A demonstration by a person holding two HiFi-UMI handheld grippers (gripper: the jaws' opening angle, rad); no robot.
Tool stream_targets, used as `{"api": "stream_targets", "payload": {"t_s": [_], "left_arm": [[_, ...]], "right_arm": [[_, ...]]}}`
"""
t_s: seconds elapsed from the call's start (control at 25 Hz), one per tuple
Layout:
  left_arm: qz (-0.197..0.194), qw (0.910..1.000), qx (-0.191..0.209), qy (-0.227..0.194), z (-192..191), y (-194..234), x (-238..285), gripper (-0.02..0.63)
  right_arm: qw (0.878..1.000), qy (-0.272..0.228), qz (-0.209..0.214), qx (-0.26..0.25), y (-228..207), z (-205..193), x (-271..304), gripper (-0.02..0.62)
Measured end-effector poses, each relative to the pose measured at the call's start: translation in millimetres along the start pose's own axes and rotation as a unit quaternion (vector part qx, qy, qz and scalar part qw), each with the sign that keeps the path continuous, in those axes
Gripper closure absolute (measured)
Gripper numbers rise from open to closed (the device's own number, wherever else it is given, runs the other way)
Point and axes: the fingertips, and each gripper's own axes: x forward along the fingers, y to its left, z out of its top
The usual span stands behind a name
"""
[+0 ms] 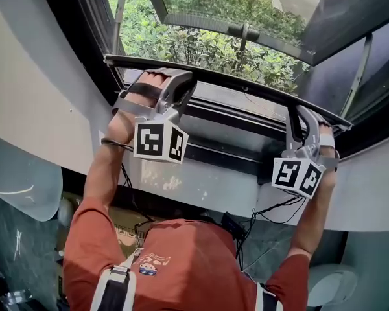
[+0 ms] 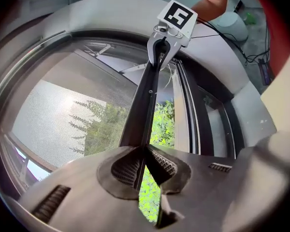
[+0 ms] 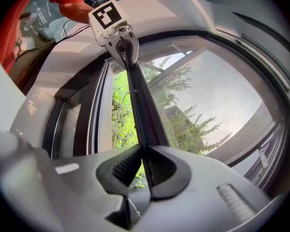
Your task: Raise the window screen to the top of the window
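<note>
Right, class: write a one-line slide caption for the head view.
Window task: left gripper and right gripper clamp the screen's dark bar.

No readable text, numbers; coded square markers only, on left gripper (image 1: 180, 76), right gripper (image 1: 298, 112) cubes.

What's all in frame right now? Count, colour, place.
screen bar: 1, black, across the window opening
screen mesh: 1, grey, attached along the bar
window frame: 1, dark, around the opening
bushes: many, green, outside
cables: several, black, below the sill
left gripper: 1, grey, shut on the bar's left end
right gripper: 1, grey, shut on its right end
arms: 2, red sleeves, reaching to the bar
</note>
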Motion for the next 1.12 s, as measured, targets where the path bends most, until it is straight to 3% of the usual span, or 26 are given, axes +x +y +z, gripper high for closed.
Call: {"api": "stream_targets", "payload": {"t_s": [0.28,0.68,1.12], "left_arm": [[0.048,0.9988,0.013,-0.006,8.8,34.5,-2.4,0.563],[0.098,0.9944,0.039,-0.009,19.7,80.2,-8.0,0.563],[0.167,0.9847,0.045,-0.016,30.1,114.6,-13.7,0.557]], "right_arm": [[0.998,-0.002,-0.047,-0.031,-32.3,9.3,-0.3,0.546],[0.995,0.001,-0.080,-0.066,-77.7,25.4,-1.9,0.551],[0.985,-0.010,-0.141,-0.096,-110.1,35.5,-6.8,0.551]]}}
